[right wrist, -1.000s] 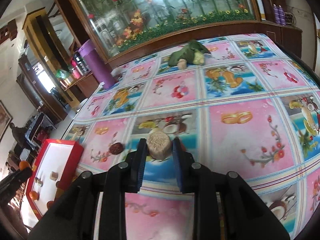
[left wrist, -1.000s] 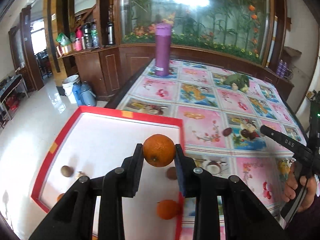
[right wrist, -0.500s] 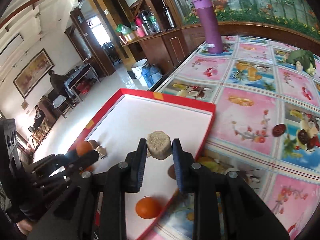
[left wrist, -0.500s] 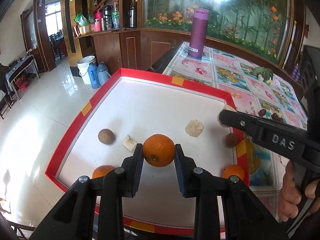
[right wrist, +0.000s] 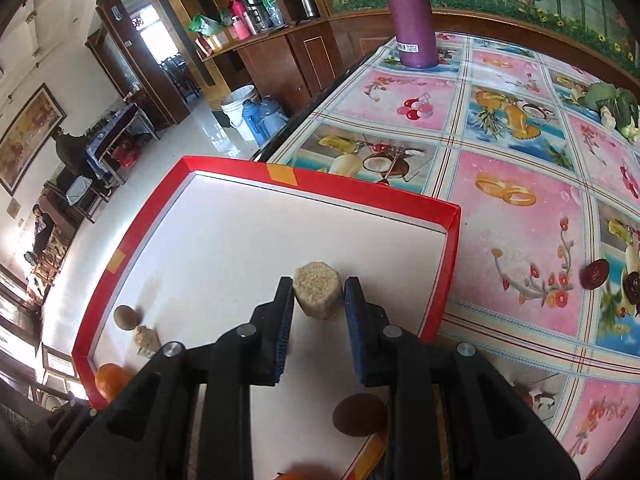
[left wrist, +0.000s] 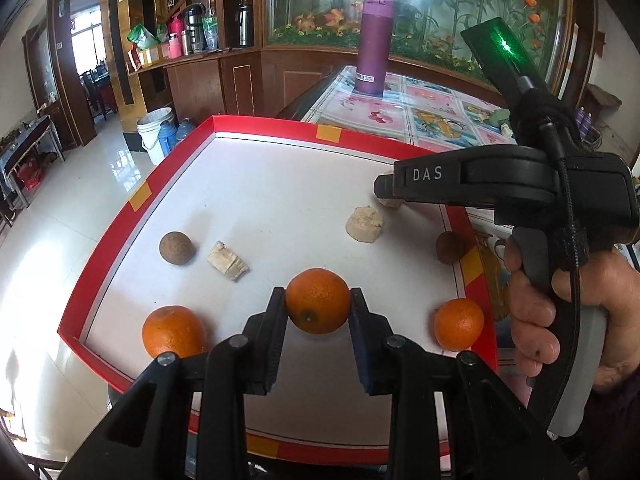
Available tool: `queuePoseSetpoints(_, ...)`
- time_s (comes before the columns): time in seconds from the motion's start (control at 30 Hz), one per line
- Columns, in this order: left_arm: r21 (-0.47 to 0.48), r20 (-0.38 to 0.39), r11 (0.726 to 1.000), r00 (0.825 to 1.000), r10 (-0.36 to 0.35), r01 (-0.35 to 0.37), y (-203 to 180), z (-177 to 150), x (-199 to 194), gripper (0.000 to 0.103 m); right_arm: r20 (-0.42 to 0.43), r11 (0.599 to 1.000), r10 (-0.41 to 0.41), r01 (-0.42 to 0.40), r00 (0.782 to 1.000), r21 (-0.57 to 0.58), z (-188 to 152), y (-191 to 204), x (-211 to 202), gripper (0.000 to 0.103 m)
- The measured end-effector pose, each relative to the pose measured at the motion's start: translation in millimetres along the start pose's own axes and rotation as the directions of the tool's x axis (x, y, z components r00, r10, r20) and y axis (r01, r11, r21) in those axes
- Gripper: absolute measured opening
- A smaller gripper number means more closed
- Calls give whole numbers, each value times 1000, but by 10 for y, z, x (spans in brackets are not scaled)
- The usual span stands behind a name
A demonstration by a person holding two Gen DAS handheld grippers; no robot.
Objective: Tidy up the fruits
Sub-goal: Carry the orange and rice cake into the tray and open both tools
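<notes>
My left gripper point(left wrist: 318, 312) is shut on an orange point(left wrist: 318, 300) and holds it over the near part of the red-rimmed white tray point(left wrist: 176, 168). My right gripper point(right wrist: 318, 300) is shut on a tan cut fruit chunk point(right wrist: 318, 295) over the tray's right side point(right wrist: 448, 264); its body also shows in the left wrist view point(left wrist: 500, 178). In the tray lie two oranges point(left wrist: 174, 332) point(left wrist: 459, 324), two brown round fruits point(left wrist: 177, 248) point(left wrist: 450, 247), a pale wedge point(left wrist: 228, 266) and a tan chunk point(left wrist: 365, 224).
The tray sits at the edge of a table with a fruit-print cloth point(right wrist: 520, 184). A purple bottle point(right wrist: 408, 12) stands at the far edge. Leafy greens point(right wrist: 612, 104) and dark red fruits point(right wrist: 596, 274) lie on the cloth to the right. The floor drops away on the left.
Both grippers have moved further over the tray with their loads still held. The right gripper now sits lower and closer to the tray's right rim.
</notes>
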State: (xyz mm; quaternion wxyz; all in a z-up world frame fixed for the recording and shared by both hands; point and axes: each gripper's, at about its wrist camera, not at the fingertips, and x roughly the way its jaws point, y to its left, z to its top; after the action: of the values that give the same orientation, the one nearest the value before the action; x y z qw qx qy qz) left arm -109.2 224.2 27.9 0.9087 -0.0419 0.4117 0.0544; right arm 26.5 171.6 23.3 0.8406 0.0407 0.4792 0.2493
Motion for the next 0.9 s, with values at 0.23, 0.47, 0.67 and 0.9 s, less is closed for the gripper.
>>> queuePoseSetpoints(0.23,-10,-31,1000,999,23,-23,5,-40,60,30,-19,1000,-4,4,1000,-10,-14,-5,26,29)
queuePoseSetpoints(0.47,-22,-9,996,996,84,-84,32,-8,-63,58,-26,997,78,-78,997,22,-26,-84,-120,30)
queuePoseSetpoints(0.67,-51,62,990,989,135,-132,68,135,-322,68,88,990,123,-129,988,60,-11,-342,-574,40)
queuePoseSetpoints(0.9,-17,124,993,985,118,-116,-200,239,-506,75,208,981,63,-99,976,164,-149,-1162,-1270,42)
